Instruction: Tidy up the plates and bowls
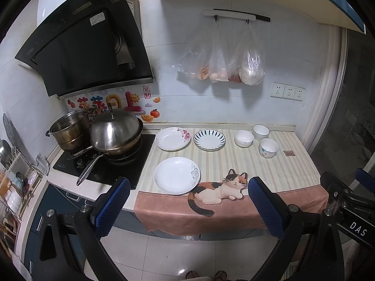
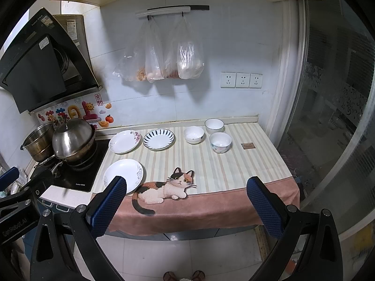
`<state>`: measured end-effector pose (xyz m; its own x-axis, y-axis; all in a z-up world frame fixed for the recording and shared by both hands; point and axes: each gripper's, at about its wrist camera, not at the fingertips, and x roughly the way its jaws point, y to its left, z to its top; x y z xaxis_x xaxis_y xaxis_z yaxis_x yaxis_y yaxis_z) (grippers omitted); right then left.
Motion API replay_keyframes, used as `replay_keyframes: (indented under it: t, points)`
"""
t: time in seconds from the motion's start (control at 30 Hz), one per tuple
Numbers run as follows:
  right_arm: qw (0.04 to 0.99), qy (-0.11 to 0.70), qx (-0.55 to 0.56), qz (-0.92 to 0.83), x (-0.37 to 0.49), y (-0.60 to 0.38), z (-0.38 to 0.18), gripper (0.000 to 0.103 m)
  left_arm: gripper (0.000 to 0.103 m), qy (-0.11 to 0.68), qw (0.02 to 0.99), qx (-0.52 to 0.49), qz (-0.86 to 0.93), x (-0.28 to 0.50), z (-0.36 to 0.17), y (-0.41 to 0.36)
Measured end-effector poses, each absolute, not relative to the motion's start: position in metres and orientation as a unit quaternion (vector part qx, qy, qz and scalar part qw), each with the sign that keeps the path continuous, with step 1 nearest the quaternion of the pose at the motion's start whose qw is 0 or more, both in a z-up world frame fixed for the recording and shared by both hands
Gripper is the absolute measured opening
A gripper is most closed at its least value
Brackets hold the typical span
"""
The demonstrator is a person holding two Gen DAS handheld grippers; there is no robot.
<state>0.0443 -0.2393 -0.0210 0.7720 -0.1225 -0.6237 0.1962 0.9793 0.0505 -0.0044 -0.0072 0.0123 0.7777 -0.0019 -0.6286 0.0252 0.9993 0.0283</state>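
In front of me the counter point(image 1: 58, 180) wears a striped cloth point(image 1: 276, 166) with a calico cat printed at its pink front edge. On the cloth lie three plates: a white plate point(image 1: 176, 175) nearest, a flowered plate point(image 1: 172, 138) and a blue-striped plate point(image 1: 209, 139) behind. Three bowls point(image 1: 268, 148) cluster to the right, a small brown square point(image 1: 288, 153) beside them. Left, the stove point(image 1: 140, 164) carries two pots.

Three plates and three bowls sit upright and empty on the striped cloth, none touching. A white plate point(image 1: 176, 175) with a grey flourish lies at 7 o'clock near the front edge. Behind it, a pink-flowered plate point(image 1: 172, 138) at 10 and a blue-rayed plate point(image 1: 209, 139) at 12. The bowls cluster at 2 o'clock: a white bowl point(image 1: 244, 138), a rimmed bowl point(image 1: 260, 131) furthest back, and a patterned bowl point(image 1: 268, 148) nearest.
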Motion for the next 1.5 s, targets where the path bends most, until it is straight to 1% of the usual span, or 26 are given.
replay_keyframes:
  t: [1.3, 1.5]
  points:
    - [0.938, 0.329, 0.068, -0.084, 0.052, -0.230, -0.027, 0.103, 0.103, 0.333, 0.943, 0.022, -0.006, -0.004, 0.011, -0.003]
    - [0.940, 0.327, 0.080, -0.061, 0.080, -0.216, -0.049, 0.103, 0.103, 0.334, 0.942, 0.027, 0.015, 0.020, -0.015, 0.030]
